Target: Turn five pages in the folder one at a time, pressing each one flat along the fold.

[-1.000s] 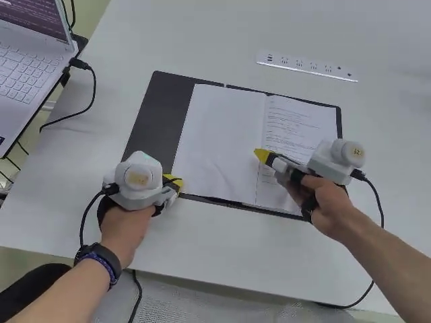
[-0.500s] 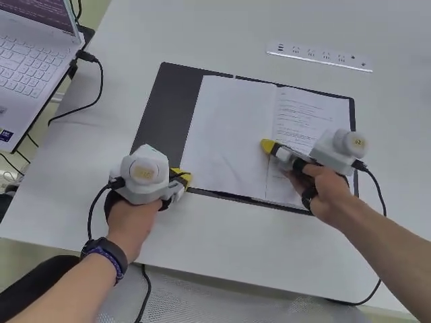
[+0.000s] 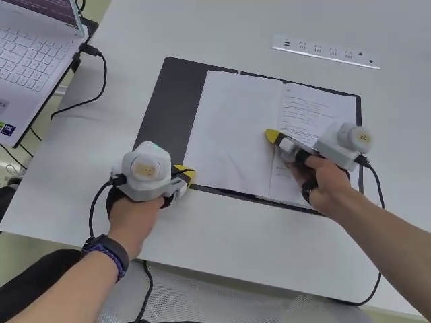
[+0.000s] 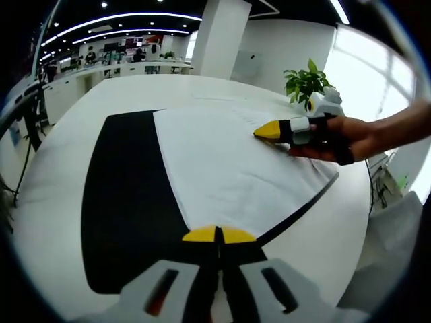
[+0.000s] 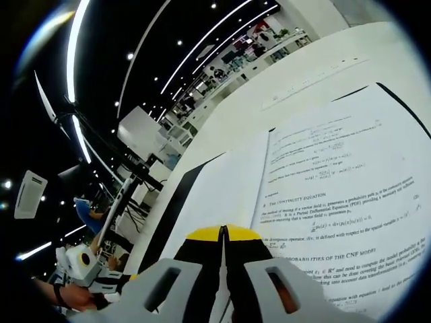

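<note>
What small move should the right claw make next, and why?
Probably slide the right claw along the fold toward the near edge: its shut tip sits at the fold midway, and the left claw, shut, sits at the folder's near edge.

White worktable (image 3: 222, 256). Open laptop (image 3: 34, 60) at its far-left corner, with a black cable (image 3: 94, 87) plugged in. White power strip (image 3: 326, 52) near the far edge. Beyond: open-plan office, white column (image 4: 212, 33), curved ceiling light strips (image 4: 135, 17), potted plant (image 4: 306, 81), bright window (image 4: 367, 67).
</note>
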`<state>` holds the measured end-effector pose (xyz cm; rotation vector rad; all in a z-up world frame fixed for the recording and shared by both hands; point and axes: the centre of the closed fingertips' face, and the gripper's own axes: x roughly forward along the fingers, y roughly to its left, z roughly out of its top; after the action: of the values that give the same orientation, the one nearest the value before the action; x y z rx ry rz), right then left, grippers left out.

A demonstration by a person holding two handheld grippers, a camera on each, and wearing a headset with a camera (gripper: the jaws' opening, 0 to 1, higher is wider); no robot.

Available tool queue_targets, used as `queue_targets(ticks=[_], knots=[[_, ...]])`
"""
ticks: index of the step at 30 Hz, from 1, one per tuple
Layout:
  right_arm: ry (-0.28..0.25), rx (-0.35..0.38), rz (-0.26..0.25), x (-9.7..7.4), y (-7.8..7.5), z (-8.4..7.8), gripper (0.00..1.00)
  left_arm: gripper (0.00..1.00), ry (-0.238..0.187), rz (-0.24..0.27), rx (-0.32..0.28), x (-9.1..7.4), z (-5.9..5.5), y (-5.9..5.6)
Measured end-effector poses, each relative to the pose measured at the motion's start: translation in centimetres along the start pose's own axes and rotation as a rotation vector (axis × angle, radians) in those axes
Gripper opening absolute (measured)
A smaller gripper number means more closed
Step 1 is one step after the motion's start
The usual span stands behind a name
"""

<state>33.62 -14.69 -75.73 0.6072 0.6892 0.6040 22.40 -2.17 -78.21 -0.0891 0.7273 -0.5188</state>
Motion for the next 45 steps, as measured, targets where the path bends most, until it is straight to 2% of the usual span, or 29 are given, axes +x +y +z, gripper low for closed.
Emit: queue_targets(ticks=[5, 8, 12, 14, 17, 26, 42, 45], knots=[[-0.048, 0.088, -0.002, 0.7, -0.3, 1.1, 0.00, 0.00, 0.000, -0.004, 0.006, 0.0, 0.0, 0.0], [-0.075, 0.089, -0.030, 1.1, -0.8, 1.8, 0.00, 0.00, 0.000, -0.009, 0.004, 0.0, 0.0, 0.0], [-0.104, 0.127, -0.036, 1.5, -1.3, 2.5, 0.00, 0.00, 0.000, -0.011, 0.003, 0.1, 0.0, 0.1], [-0.110, 0.125, -0.039, 1.5, -1.3, 2.7, 0.00, 0.00, 0.000, -0.010, 0.001, 0.1, 0.0, 0.1], [-0.123, 0.134, -0.044, 2.0, -2.4, 3.2, 0.00, 0.00, 0.000, -0.011, 0.001, 0.4, -0.2, 0.4], [-0.165, 0.157, -0.053, 2.5, -2.1, 4.4, 0.00, 0.00, 0.002, -0.012, 0.012, 0.5, -0.3, 0.6], [-0.222, 0.188, -0.085, 4.3, -3.1, 6.9, 0.00, 0.00, 0.003, -0.011, 0.007, 0.6, -0.4, 0.7], [-0.216, 0.171, -0.087, 5.0, -4.1, 7.5, 0.00, 0.00, 0.003, -0.011, 0.006, 0.6, -0.4, 0.7]])
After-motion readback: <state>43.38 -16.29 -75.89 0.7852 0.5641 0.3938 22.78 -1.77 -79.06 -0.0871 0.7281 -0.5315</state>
